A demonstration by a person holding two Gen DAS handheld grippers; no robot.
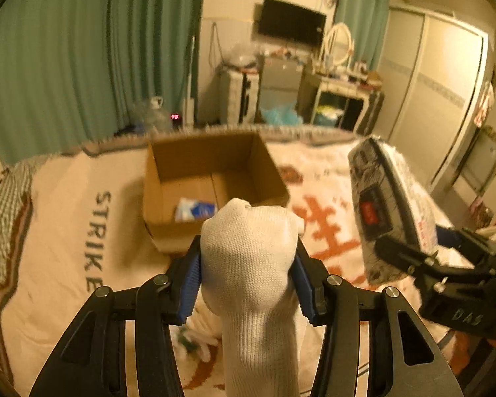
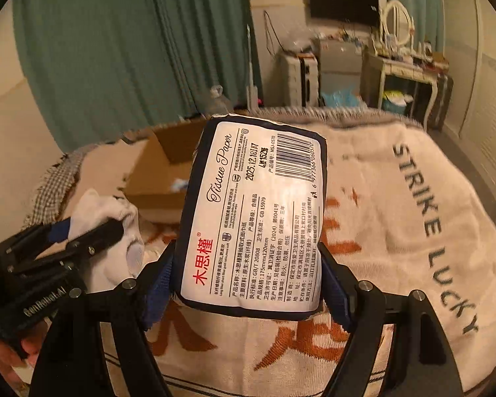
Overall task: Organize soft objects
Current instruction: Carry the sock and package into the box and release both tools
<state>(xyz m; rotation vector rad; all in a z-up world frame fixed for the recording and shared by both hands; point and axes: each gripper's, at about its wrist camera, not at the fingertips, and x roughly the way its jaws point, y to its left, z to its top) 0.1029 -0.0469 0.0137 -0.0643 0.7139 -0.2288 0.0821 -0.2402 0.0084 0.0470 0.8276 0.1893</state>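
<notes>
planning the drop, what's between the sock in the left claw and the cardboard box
Left wrist view: only bare blanket lies between the white sock and the cardboard box.

Ribbed white knit cloth sock [image 1: 251, 264], glossy plastic-wrapped tissue pack [image 2: 254, 218], matt brown cardboard box [image 1: 211, 178], woven fringed blanket [image 2: 396, 231], matt black claws with ridged blue pads [image 1: 190, 284], probably rubber

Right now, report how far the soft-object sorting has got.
Done: one blue-and-white packet already lies in the open brown cardboard box. In hand: the left gripper clamps a white knitted sock; the right gripper clamps a plastic-wrapped tissue paper pack. Left: both still need boxing, and more white fabric lies on the blanket.
</notes>
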